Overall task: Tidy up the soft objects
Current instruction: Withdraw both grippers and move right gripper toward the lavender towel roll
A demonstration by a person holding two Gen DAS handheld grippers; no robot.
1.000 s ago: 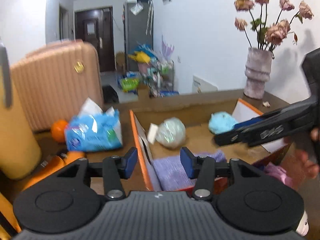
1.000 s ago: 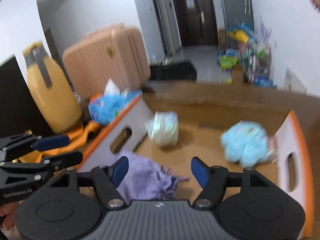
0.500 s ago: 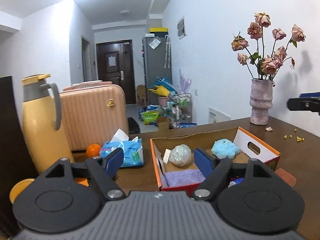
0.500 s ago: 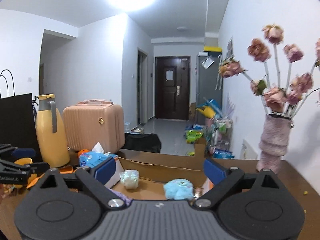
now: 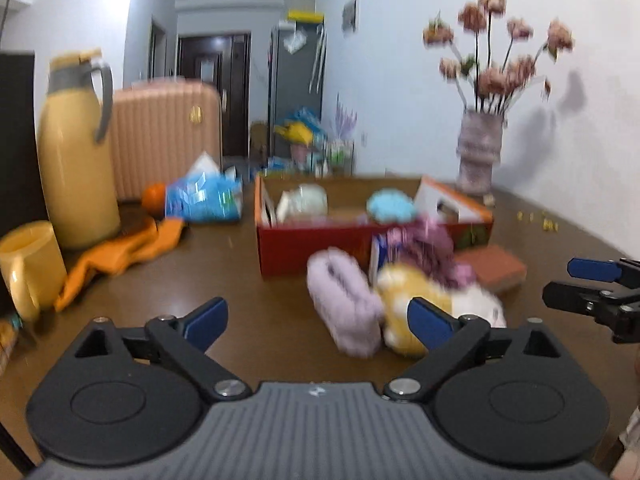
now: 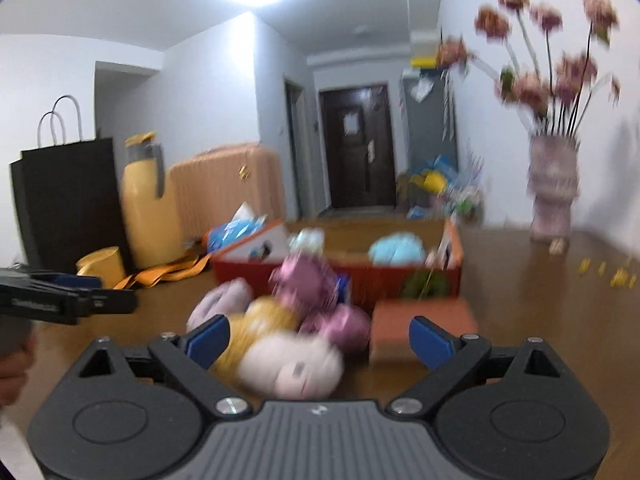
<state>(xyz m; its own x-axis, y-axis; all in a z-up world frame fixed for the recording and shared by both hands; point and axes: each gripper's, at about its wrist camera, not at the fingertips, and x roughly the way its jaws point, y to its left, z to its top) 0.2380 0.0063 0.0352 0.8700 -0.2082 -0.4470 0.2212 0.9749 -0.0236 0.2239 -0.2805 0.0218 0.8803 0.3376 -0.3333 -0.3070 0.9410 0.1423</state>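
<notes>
A red-and-orange cardboard box (image 5: pixel 320 246) stands on the brown table and holds a pale green ball (image 5: pixel 302 200) and a blue plush (image 5: pixel 390 206). In front of it lie a lilac fluffy piece (image 5: pixel 344 300), a yellow-and-white plush (image 6: pixel 280 352) and pink soft things (image 6: pixel 312 280). My left gripper (image 5: pixel 320 320) hovers short of the lilac piece; its jaws are opening with nothing between them. My right gripper (image 6: pixel 320 340) stands open just short of the yellow-and-white plush, pads off it. Each gripper shows in the other's view: left gripper (image 6: pixel 112 294), right gripper (image 5: pixel 560 280).
A brown block (image 6: pixel 420 324) lies right of the pile. At left stand a yellow jug (image 5: pixel 76 152), a yellow cup (image 5: pixel 30 264), an orange cloth (image 5: pixel 120 252) and a blue tissue pack (image 5: pixel 204 198). A vase of dried flowers (image 5: pixel 480 156) stands at the back right.
Both grippers have pulled back from over the box and sunk toward the table, their jaws spreading wide. The pile of soft things in front of the box has come into view.
</notes>
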